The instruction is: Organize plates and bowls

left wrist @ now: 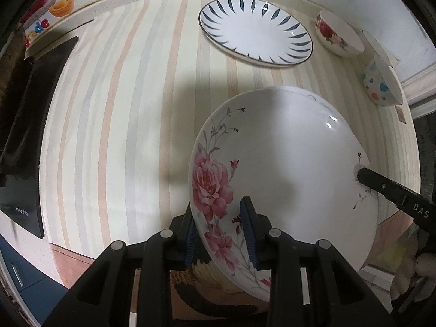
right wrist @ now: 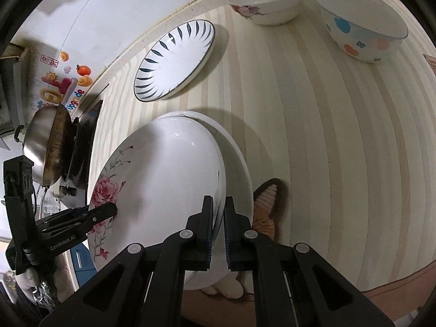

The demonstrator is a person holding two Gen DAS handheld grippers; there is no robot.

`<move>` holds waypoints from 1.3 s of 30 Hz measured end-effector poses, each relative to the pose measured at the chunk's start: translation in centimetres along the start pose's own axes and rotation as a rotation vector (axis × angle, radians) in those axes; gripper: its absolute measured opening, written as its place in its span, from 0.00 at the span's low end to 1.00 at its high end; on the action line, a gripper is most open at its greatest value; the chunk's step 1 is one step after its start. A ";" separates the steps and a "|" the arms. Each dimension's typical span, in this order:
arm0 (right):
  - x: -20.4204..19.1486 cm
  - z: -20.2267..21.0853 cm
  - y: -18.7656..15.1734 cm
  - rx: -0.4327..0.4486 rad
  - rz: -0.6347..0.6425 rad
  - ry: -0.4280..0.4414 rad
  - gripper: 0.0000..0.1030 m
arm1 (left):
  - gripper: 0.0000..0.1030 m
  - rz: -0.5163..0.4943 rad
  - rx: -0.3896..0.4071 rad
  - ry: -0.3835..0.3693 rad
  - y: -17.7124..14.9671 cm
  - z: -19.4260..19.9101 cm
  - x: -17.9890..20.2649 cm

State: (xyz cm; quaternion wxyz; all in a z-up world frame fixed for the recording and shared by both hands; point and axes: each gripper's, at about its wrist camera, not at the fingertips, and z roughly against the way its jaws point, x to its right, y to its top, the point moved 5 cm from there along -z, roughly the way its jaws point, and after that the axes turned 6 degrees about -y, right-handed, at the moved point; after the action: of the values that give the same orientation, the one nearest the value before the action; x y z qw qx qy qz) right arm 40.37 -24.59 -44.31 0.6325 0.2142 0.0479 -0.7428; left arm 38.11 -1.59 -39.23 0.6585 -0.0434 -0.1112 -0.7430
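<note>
A white plate with pink roses [left wrist: 286,163] is held tilted above the striped counter, over another white plate whose rim [right wrist: 239,163] shows beneath it. My left gripper [left wrist: 220,231] is shut on the rose plate's near rim. My right gripper [right wrist: 218,218] is shut on its opposite rim [right wrist: 163,179]; its finger shows in the left wrist view [left wrist: 381,185]. A white plate with blue leaf marks [left wrist: 256,32] lies at the back [right wrist: 174,62]. A rose bowl [left wrist: 338,34] and a dotted bowl [left wrist: 381,84] stand at the back right [right wrist: 267,2] [right wrist: 362,24].
A black stove top [left wrist: 30,125] lies at the left, with a steel pan [right wrist: 49,147] on it. The wall runs behind the counter. The counter's front edge [left wrist: 81,256] is near me. A slipper [right wrist: 267,204] lies on the floor below.
</note>
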 end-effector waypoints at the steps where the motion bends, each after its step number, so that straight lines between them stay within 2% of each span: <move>1: 0.0 -0.1 0.0 -0.002 0.001 0.000 0.08 | 0.27 0.000 -0.003 0.002 0.0 -0.1 0.0; 8: 0.2 -0.4 -0.1 -0.023 0.007 -0.008 0.08 | 0.27 0.004 -0.036 0.017 0.1 -1.1 0.0; 15: 0.2 -0.8 -0.2 -0.040 0.008 -0.024 0.08 | 0.27 -0.009 -0.100 0.041 0.6 -3.2 0.5; 24: 0.2 -1.1 0.1 -0.082 -0.017 -0.048 0.09 | 0.27 -0.023 -0.111 0.041 0.5 -4.1 1.0; 33: 0.5 -0.7 0.2 -0.177 -0.071 -0.052 0.11 | 0.27 0.002 -0.114 0.025 0.6 -1.7 -0.8; 39: 0.9 1.2 1.4 -0.192 -0.097 -0.053 0.11 | 0.27 0.030 -0.067 -0.004 2.9 1.6 -1.9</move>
State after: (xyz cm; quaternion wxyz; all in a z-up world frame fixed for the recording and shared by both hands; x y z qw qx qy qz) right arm 41.28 -26.12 -43.25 0.6144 0.1305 0.1124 -0.7699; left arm 41.12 0.26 -37.71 0.6676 -0.0686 -0.0871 -0.7363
